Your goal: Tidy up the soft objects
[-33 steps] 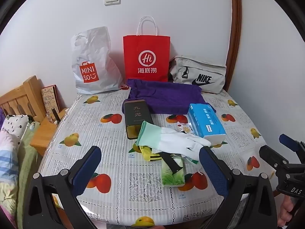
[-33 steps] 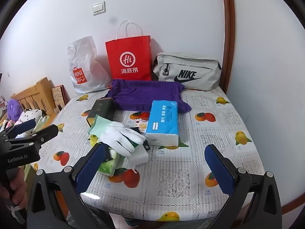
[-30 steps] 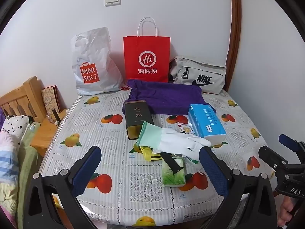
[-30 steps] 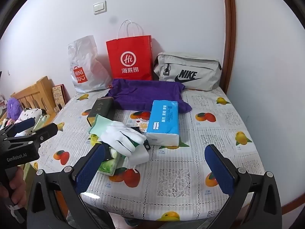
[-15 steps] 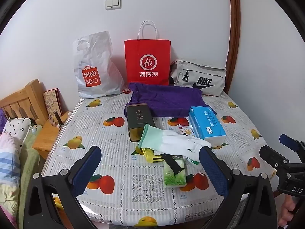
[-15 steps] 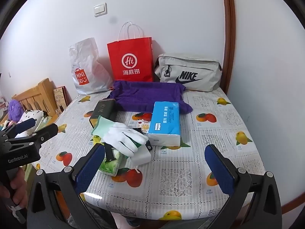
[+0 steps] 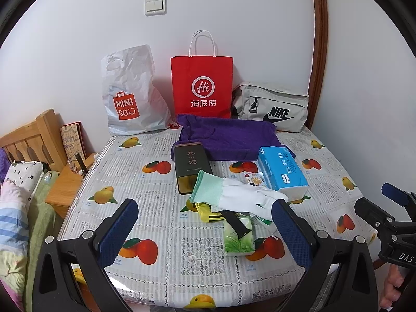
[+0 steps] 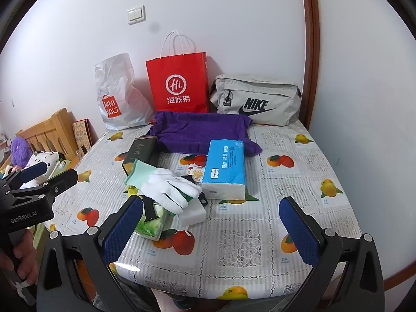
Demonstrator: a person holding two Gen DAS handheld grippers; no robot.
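A white glove with a mint-green cuff (image 7: 234,195) (image 8: 169,186) lies in the middle of the table over a small heap: a green tissue pack (image 7: 238,236) (image 8: 150,223), a yellow item (image 7: 206,212) and a white sponge (image 8: 192,213). Behind it are a blue tissue pack (image 7: 282,171) (image 8: 225,167) and a purple towel (image 7: 228,136) (image 8: 202,130). My left gripper (image 7: 205,230) hangs open at the near edge, nothing between its fingers. My right gripper (image 8: 212,228) is open too, over the front right of the table.
A dark tin box (image 7: 191,165) lies left of the glove. Against the wall stand a white Miniso bag (image 7: 130,96), a red paper bag (image 7: 202,85) and a grey Nike bag (image 7: 273,110). A wooden bed frame (image 7: 33,137) and bedding are at the left. The fruit-print tablecloth (image 7: 145,200) covers the table.
Both views have risen slightly and drawn back a little, so the table's contents sit lower in frame. Nothing on the table has moved and both grippers stay open.
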